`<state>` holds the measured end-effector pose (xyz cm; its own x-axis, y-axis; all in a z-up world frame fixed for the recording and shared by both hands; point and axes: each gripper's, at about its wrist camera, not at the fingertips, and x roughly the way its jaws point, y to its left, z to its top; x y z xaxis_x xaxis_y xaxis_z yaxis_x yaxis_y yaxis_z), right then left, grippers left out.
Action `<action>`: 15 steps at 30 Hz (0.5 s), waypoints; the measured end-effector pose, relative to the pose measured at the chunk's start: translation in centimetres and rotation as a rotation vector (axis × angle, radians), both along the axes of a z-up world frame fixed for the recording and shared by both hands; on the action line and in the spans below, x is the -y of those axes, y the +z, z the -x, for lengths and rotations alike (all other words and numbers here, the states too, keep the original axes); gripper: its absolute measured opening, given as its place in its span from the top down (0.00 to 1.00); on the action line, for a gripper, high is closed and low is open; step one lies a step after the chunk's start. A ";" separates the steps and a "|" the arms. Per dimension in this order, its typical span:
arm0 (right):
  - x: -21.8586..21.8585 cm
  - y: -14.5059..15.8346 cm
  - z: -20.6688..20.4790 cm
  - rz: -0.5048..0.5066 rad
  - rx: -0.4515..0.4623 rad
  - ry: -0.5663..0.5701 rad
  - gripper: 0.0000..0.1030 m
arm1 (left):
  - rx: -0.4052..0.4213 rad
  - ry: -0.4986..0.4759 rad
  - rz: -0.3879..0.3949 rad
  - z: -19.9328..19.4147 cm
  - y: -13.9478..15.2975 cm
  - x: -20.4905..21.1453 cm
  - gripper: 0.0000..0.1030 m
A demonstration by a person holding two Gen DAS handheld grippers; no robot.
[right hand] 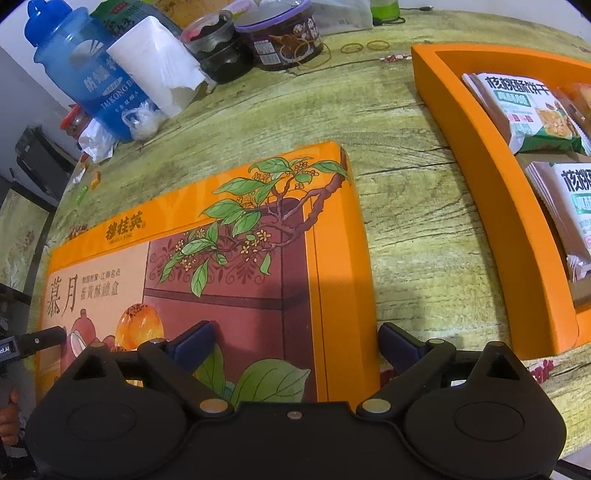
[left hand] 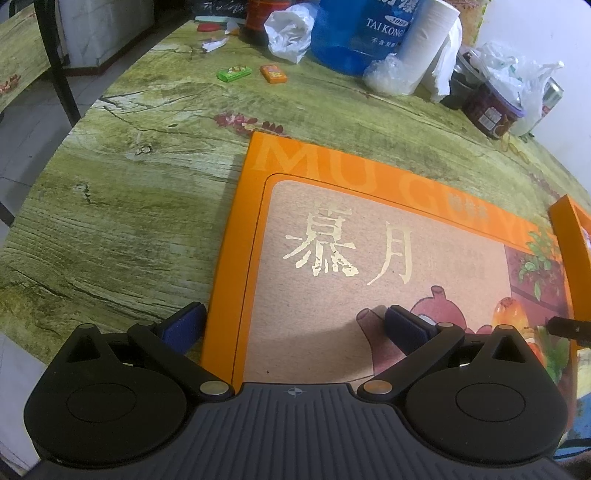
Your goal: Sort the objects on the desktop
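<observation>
left tool (left hand: 295, 325): black linkage arms, brass pivots, blue pads, ribbed grey housing | right tool (right hand: 295, 341): same, black housing

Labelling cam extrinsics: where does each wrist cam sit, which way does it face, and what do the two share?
Left wrist: on the left gripper, looking steeply down over the left edge of the orange lid; open fingers straddle that edge.
Right wrist: on the right gripper, looking down over the lid's right edge, open tray to the right; a hand shows at lower left.
Shared: lid, blue jug, paper roll.

- dim, greenish indoor light, soft shadows just ahead of the fingers (right hand: 195, 339) on the box lid (right hand: 258, 258)
- strong fisheye bending at edges; far clutter slightly soft
</observation>
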<state>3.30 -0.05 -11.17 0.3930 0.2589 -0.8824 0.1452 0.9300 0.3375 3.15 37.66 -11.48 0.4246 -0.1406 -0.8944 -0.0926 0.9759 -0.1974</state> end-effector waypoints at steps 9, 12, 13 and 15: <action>-0.3 0.0 0.6 0.003 -0.006 0.000 0.07 | -0.007 0.001 -0.014 0.1 0.1 0.1 0.00; -0.3 0.0 0.8 0.003 -0.006 0.000 0.07 | -0.012 0.001 -0.018 0.1 0.2 0.1 0.00; -0.3 -0.1 0.8 0.003 -0.006 -0.001 0.07 | -0.014 0.001 -0.019 0.1 0.2 0.1 0.00; -0.3 0.0 0.9 0.002 -0.006 -0.002 0.07 | -0.014 0.001 -0.022 0.1 0.2 0.2 0.00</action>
<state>2.41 0.21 -11.22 0.3878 0.2563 -0.8854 0.1489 0.9305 0.3346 3.04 37.44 -11.27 0.4118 -0.1201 -0.9033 -0.0965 0.9800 -0.1743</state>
